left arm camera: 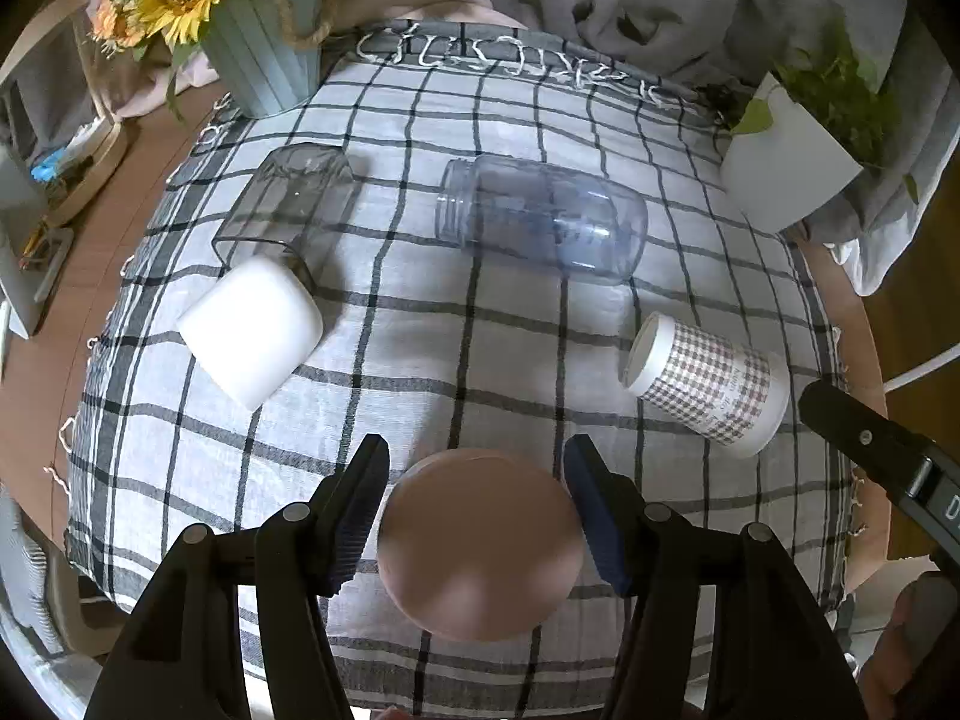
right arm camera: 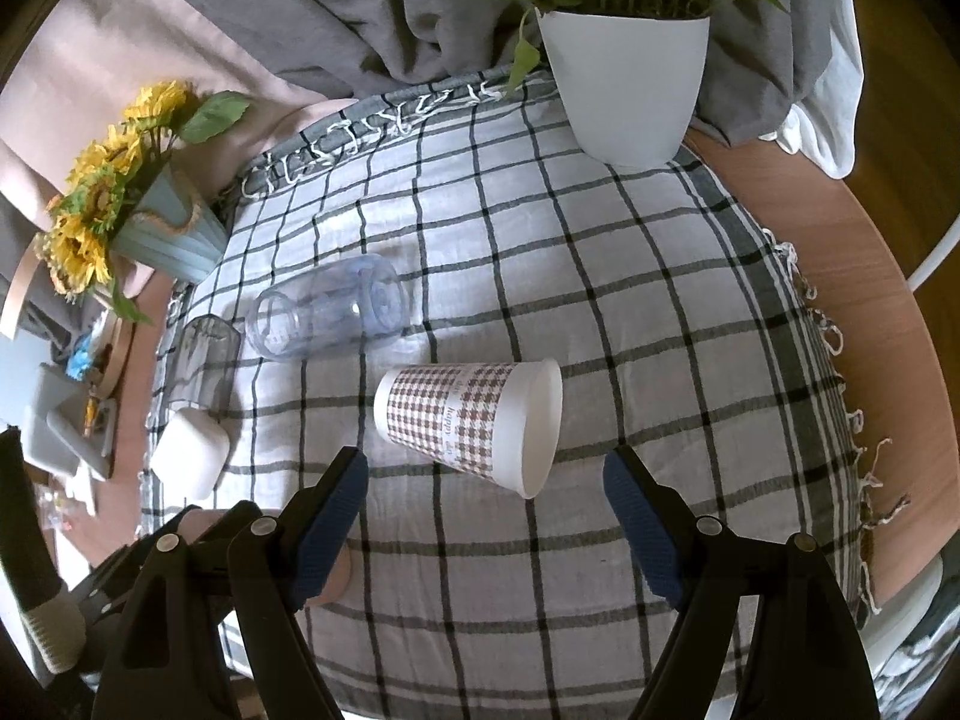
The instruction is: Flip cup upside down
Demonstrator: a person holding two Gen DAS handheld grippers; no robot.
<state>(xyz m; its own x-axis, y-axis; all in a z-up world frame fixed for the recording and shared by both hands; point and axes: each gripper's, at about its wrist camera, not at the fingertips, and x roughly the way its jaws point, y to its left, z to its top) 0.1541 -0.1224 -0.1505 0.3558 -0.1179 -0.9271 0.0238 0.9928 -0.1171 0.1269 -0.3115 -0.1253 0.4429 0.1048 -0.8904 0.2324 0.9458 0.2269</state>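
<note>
Left gripper (left arm camera: 477,516) clamped on a pink cup (left arm camera: 480,546), flat end facing the camera, above the near edge of the checked cloth (left arm camera: 480,372) on the bench. Right gripper (right arm camera: 480,510) spread wide and empty, just short of a checked paper cup (right arm camera: 474,420) on its side. Further back, also tipped over: clear bottle (left arm camera: 546,219), grey glass (left arm camera: 288,204), white cup (left arm camera: 252,330).

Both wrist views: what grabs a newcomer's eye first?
The pink cup fills the near foreground between the left claw fingers, which sit close against its sides. Beyond it, on the checked cloth, a houndstooth paper cup lies on its side just ahead of the open right claw.
</note>
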